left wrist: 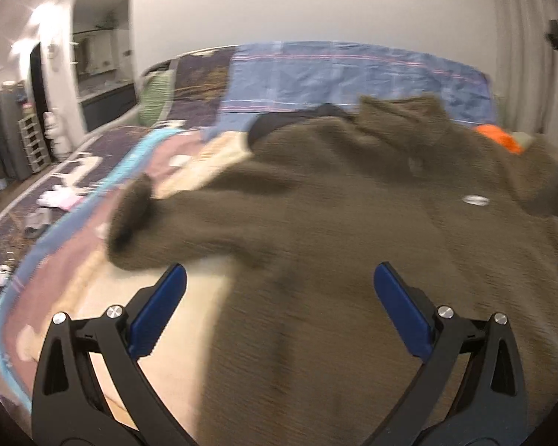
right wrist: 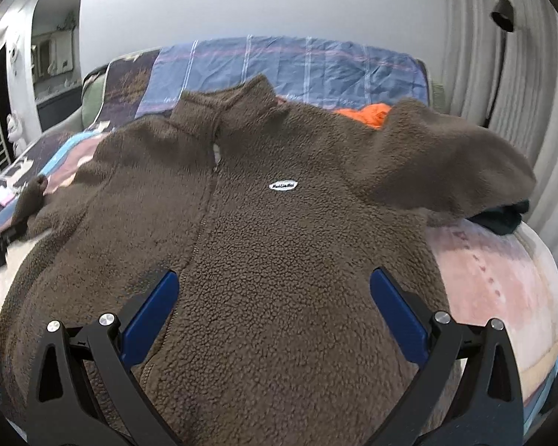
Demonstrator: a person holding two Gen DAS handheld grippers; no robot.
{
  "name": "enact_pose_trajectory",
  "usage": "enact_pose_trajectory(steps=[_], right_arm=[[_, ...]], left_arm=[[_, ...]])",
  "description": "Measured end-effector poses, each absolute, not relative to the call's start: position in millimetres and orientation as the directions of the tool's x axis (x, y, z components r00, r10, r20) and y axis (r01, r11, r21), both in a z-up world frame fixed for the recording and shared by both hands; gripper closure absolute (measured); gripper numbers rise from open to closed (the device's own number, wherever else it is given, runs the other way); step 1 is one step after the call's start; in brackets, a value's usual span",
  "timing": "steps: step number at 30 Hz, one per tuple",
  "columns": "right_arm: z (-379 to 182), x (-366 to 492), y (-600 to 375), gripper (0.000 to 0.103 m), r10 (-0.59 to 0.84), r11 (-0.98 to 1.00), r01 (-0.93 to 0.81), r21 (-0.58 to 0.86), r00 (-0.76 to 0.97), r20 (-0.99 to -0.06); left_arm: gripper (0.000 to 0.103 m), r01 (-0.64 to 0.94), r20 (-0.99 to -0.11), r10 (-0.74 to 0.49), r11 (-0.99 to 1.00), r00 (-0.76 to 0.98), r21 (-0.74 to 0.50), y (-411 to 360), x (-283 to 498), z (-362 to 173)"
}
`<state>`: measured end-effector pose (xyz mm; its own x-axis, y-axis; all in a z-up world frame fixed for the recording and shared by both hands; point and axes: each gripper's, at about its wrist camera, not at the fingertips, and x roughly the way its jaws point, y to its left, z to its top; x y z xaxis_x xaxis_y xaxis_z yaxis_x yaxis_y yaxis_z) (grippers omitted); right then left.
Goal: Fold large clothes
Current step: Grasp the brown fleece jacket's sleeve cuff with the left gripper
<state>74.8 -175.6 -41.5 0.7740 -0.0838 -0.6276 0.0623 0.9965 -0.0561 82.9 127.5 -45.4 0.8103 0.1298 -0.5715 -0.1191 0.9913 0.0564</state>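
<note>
A brown fleece jacket [right wrist: 279, 223] lies spread face-up on the bed [right wrist: 502, 278], directly ahead of both tools, sleeves out, no fold yet visible. Left tool [left wrist: 279, 282] and right tool [right wrist: 275, 290] hang released, grasping nothing.

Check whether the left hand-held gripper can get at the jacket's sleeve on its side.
Probably yes: the left hand-held gripper is open, and the sleeve of the brown fleece jacket lies flat just ahead, with nothing covering it.

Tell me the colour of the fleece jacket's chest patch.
The chest patch is white with dark lettering, clearest in the right wrist view.
</note>
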Motion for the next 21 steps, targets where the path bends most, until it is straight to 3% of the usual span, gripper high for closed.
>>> enact_pose_trajectory(steps=[5, 16, 18, 19, 20, 21], right_arm=[[-47.8, 108.4, -175.7, 0.001, -0.086, 0.994, 0.015, -0.110, 0.736, -0.672], [-64.2, 185.2, -174.5, 0.001, -0.059, 0.995, -0.022, -0.100, 0.678, -0.733], [-68.6, 195.1, -173.0, 0.001, -0.054, 0.995, -0.025, -0.095, 0.669, -0.741], [-71.9, 199.6, -173.0, 0.001, -0.053, 0.995, -0.026, -0.094, 0.665, -0.745], [-74.3, 202.7, -172.9, 0.001, -0.054, 0.995, -0.026, -0.094, 0.661, -0.748], [-78.0, 205.6, -172.8, 0.001, -0.052, 0.995, -0.027, -0.093, 0.657, -0.752]], left_arm=[[0.002, -0.317, -0.614, 0.350, 0.934, 0.707, 0.168, 211.5, 132.7, -60.6], [0.003, -0.469, -0.739, 0.437, 0.863, 0.512, 0.186, 349.2, 234.4, -116.7], [0.018, -0.484, -0.748, 0.436, 0.857, 0.500, 0.176, 360.8, 247.2, -123.8], [0.038, -0.494, -0.755, 0.431, 0.854, 0.494, 0.164, 367.2, 252.2, -126.6], [0.064, -0.489, -0.766, 0.401, 0.862, 0.502, 0.131, 372.2, 255.1, -128.2], [0.073, -0.486, -0.776, 0.358, 0.871, 0.520, 0.077, 376.5, 256.7, -128.4]])
